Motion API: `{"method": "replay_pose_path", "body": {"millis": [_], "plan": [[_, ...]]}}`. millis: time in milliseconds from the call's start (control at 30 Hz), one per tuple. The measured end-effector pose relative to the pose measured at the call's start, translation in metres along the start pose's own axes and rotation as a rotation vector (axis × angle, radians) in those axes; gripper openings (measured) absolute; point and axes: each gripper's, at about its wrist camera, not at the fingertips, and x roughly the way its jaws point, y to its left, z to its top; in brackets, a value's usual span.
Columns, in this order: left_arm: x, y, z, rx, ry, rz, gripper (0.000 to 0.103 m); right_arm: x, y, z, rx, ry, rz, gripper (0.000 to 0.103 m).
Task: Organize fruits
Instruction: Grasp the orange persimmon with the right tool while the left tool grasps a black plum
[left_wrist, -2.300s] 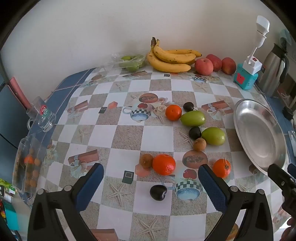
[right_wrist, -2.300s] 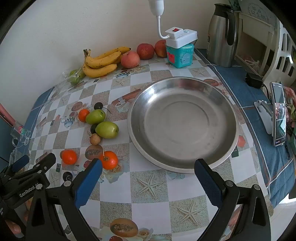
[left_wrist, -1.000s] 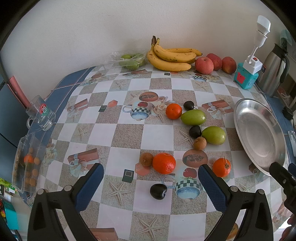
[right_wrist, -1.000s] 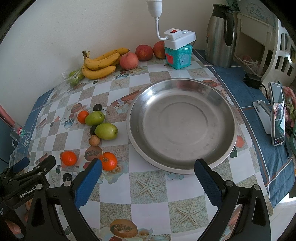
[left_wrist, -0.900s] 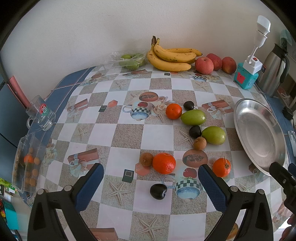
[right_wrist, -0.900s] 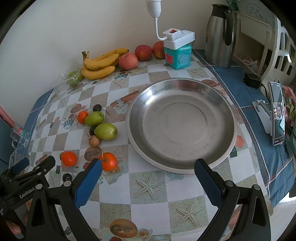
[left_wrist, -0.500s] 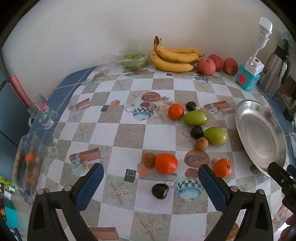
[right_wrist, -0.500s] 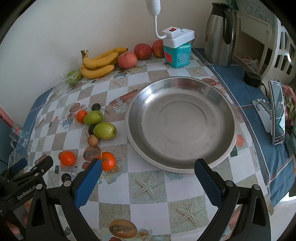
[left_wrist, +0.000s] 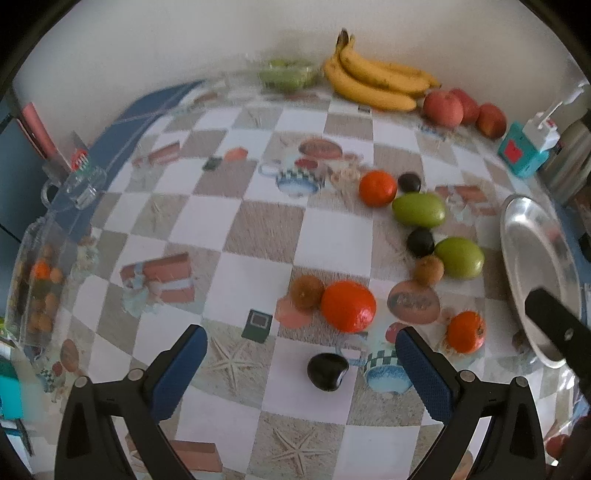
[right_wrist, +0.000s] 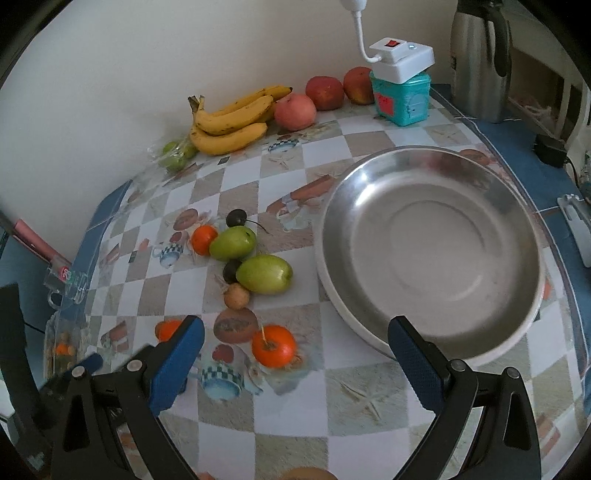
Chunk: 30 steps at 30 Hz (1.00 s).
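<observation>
The left gripper (left_wrist: 301, 363) hangs over the bench (left_wrist: 258, 229) with its jaws spread wide and nothing between them. A dark plum (left_wrist: 327, 370) lies on the cloth in the gap, nearer the right finger, touching neither. Just beyond it, at 12 o'clock, sits a big orange (left_wrist: 348, 305) with a brown kiwi (left_wrist: 306, 291) touching it at its 9 o'clock. A small orange (left_wrist: 465, 331) lies at 3 o'clock from the big one, close to the steel dish (left_wrist: 532, 258) at the right edge.

Further out a cluster runs toward 1 o'clock: a small brown fruit (left_wrist: 428, 270) against a green mango (left_wrist: 460, 257), a dark plum above them, a second green mango (left_wrist: 418, 210), then an orange and another dark plum. Along the wall at 12 o'clock lie bananas (left_wrist: 373, 83), red apples (left_wrist: 443, 108) to their right, and a clear tub of green fruit (left_wrist: 288, 74) to their left. A glass mug (left_wrist: 75, 181) stands at 9 o'clock.

The right gripper (right_wrist: 295, 360) is also wide open and empty, held above the bench. The small orange (right_wrist: 273, 350) lies between its fingers, well clear of both. The dish (right_wrist: 430, 251) is empty and fills the view at 1 o'clock. A teal box (right_wrist: 402, 98) with a white switch unit on top stands at 12 o'clock, a steel kettle (right_wrist: 480, 59) beside it. The left gripper shows at the 8 o'clock edge, blurred.
</observation>
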Motion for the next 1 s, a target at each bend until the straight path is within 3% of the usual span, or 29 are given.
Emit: {"method": "replay_pose_path", "body": {"millis": [200, 500, 567, 633, 733, 867, 1000], "plan": [[0.019, -0.004, -0.002, 0.004, 0.090, -0.024, 0.103, 0.020, 0.010, 0.001, -0.026, 0.069, 0.030, 0.100], [0.030, -0.009, -0.005, 0.026, 0.147, -0.018, 0.100, 0.034, 0.016, -0.002, -0.079, 0.101, 0.045, 0.098], [0.032, -0.010, -0.005, 0.030, 0.157, -0.020, 0.093, 0.037, 0.020, -0.003, -0.099, 0.102, 0.038, 0.092], [0.035, -0.011, -0.004, 0.030, 0.167, -0.021, 0.082, 0.040, 0.022, -0.004, -0.112, 0.105, 0.036, 0.077], [0.038, -0.011, -0.004, 0.026, 0.184, -0.035, 0.070, 0.047, 0.024, -0.006, -0.125, 0.126, 0.027, 0.068], [0.044, -0.010, -0.005, 0.021, 0.201, -0.044, 0.066, 0.055, 0.024, -0.008, -0.130, 0.151, 0.031, 0.059], [0.050, -0.005, -0.007, 0.020, 0.210, -0.052, 0.053, 0.062, 0.029, -0.010, -0.143, 0.166, 0.040, 0.051]]}}
